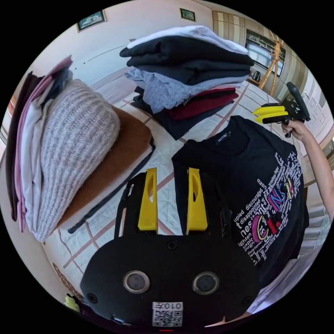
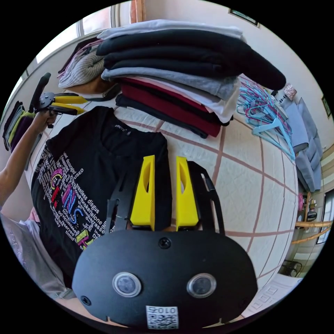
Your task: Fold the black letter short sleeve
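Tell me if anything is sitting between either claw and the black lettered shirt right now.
Nothing visible is. The black lettered shirt lies flat on the quilted bed, and both the left claw and right claw hang open right over its side edges. The folded clothes stack sits beyond the collar, out of the way.

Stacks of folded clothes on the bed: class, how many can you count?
2. One tall stack lies beyond the black shirt's collar; another, topped by a ribbed knit, lies off to its side. Others may be hidden.
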Demonstrator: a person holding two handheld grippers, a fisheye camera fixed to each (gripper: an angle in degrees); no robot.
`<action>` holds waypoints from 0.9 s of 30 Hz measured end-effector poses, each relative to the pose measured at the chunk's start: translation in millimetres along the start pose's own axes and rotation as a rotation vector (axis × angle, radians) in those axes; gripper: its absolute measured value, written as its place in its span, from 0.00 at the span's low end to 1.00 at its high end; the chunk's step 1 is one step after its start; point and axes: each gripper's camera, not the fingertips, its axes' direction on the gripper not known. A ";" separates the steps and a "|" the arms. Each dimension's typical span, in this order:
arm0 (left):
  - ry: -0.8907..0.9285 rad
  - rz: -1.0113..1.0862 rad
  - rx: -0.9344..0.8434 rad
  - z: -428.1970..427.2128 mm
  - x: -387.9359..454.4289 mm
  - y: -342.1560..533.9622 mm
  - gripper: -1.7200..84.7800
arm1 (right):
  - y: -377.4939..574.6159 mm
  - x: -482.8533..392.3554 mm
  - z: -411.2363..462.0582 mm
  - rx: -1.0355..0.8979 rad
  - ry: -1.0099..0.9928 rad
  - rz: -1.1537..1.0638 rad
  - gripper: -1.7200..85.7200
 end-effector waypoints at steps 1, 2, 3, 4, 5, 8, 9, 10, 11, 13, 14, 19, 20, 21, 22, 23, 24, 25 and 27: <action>0.002 -0.002 -0.009 1.7 1.1 -2.8 0.15 | -7.0 1.8 7.5 -0.016 -0.016 -0.009 0.13; 0.007 -0.001 -0.023 4.6 3.6 -8.1 0.15 | -9.3 2.7 10.9 -0.021 -0.025 -0.011 0.13; 0.010 -0.003 -0.039 7.1 5.8 -12.8 0.14 | -12.1 4.8 16.4 -0.024 -0.035 -0.004 0.13; 0.015 -0.001 -0.048 8.0 7.0 -14.8 0.14 | -13.1 6.2 20.2 -0.021 -0.061 0.001 0.13; 0.038 0.006 -0.056 9.0 9.5 -18.1 0.13 | -13.0 6.8 21.8 -0.016 -0.079 0.005 0.13; 0.047 0.013 -0.084 11.4 17.5 -22.1 0.11 | -12.4 2.3 32.3 -0.042 -0.107 0.004 0.12; 0.069 0.023 -0.093 12.0 22.0 -22.2 0.10 | -11.6 -4.1 36.7 -0.058 -0.095 -0.014 0.12; 0.078 0.027 -0.092 11.2 24.4 -21.9 0.09 | -10.0 -11.8 39.9 -0.066 -0.067 -0.038 0.11; 0.065 0.022 -0.083 6.8 27.9 -19.8 0.08 | -8.7 -15.4 40.4 -0.062 -0.047 -0.049 0.11; 0.066 0.012 -0.052 -4.8 30.3 -13.8 0.05 | -3.1 -21.5 36.6 -0.046 -0.003 -0.053 0.08; 0.081 0.009 -0.025 -15.0 31.0 -8.9 0.04 | -1.7 -21.1 34.2 -0.046 0.006 -0.044 0.08; 0.073 0.046 0.096 -78.1 44.5 12.4 0.02 | 22.7 -20.3 -13.9 0.040 -0.024 -0.020 0.07; 0.060 0.058 0.128 -98.6 51.7 19.1 0.02 | 27.6 -23.1 -22.0 0.059 -0.021 -0.025 0.07; 0.047 0.079 0.161 -121.3 60.9 27.8 0.02 | 39.4 -31.0 -39.9 0.100 -0.008 -0.040 0.06; 0.040 0.092 0.178 -133.5 66.3 33.3 0.02 | 55.2 -42.8 -59.7 0.141 0.013 -0.066 0.06; 0.022 0.122 0.214 -160.1 79.2 47.2 0.02 | 65.3 -50.1 -70.4 0.166 0.026 -0.082 0.06; 0.000 0.160 0.251 -187.2 94.1 65.1 0.02 | 90.4 -67.1 -92.2 0.223 0.045 -0.115 0.06; -0.008 0.178 0.267 -200.6 101.9 75.6 0.02 | 120.9 -86.2 -112.2 0.284 0.050 -0.144 0.06; -0.002 0.267 0.309 -247.3 137.2 126.0 0.02 | 172.2 -117.0 -133.5 0.350 0.046 -0.178 0.06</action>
